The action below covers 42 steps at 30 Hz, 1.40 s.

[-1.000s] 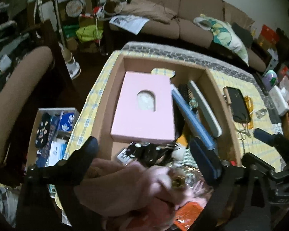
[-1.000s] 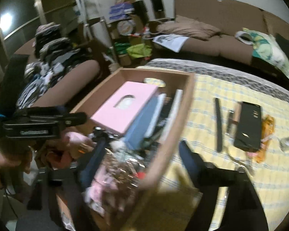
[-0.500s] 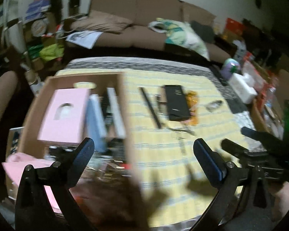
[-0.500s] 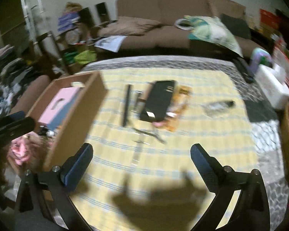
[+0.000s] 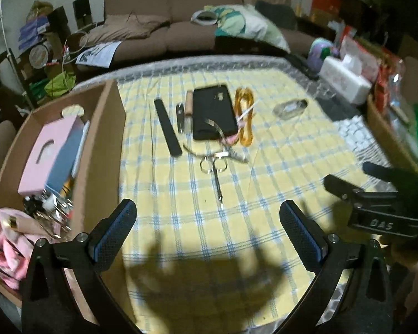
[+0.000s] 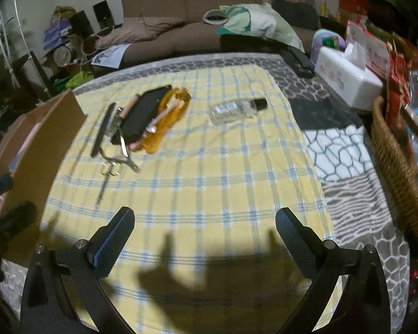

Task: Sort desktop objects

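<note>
Clearly both my left gripper (image 5: 208,224) and right gripper (image 6: 204,229) hang spread and empty. Steel scissors (image 5: 215,171) lie just below the black phone (image 5: 213,115): light, stiff, slippery, flat on soft cloth, so I judge pinching across the pivot best.

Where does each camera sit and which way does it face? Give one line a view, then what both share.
Left wrist: rides the left claw, open, looking down and forward over the checked cloth at the scissors and black phone, cardboard box at left; the right claw shows at right.
Right wrist: rides the right claw, open, facing the same cloth, clear bottle ahead, wicker basket at right; part of the left claw at the left edge.
Shared: cloth, phone, scissors, box, sofa.
</note>
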Available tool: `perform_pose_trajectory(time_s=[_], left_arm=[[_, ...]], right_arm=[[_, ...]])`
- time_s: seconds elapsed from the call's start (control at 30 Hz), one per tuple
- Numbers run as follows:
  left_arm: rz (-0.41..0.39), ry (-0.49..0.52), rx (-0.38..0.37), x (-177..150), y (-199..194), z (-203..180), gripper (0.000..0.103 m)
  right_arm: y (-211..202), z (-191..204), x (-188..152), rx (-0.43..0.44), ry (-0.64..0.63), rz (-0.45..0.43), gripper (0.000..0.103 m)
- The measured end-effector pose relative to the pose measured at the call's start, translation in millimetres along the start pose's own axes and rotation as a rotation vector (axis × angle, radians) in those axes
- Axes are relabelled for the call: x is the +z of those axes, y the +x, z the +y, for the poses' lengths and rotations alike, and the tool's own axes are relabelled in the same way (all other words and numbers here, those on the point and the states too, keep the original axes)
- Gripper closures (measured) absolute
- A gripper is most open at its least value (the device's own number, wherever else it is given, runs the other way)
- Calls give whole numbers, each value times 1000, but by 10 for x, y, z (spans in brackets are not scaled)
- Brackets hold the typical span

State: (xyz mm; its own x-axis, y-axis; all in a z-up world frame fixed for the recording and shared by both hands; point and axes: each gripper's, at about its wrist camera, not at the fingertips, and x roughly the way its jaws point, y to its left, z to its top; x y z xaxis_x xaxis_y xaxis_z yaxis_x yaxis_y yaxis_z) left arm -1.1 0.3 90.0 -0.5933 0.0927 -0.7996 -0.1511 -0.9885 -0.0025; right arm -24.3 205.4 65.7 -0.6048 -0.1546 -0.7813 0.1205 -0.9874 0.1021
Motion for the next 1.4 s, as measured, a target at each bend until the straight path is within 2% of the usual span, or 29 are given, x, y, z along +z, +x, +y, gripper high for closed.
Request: perform_pose_trajectory(time_s=[0.2,0.47,0.73,1.4], left_arm=[[36,-44,49,-228,409,-37,0],[86,-109,75,-468,742,-16,0],[45,-106,83,-524,733,-35,0],[35,-113,77,-526,734,-17,0]], right_arm=[[278,-71,-176,13,-1,55,0],[396,-95,-358,-1,-25,52,0],[434,29,-446,-79,-78,24,0],[436,24,-441,-79,-75,24,0]])
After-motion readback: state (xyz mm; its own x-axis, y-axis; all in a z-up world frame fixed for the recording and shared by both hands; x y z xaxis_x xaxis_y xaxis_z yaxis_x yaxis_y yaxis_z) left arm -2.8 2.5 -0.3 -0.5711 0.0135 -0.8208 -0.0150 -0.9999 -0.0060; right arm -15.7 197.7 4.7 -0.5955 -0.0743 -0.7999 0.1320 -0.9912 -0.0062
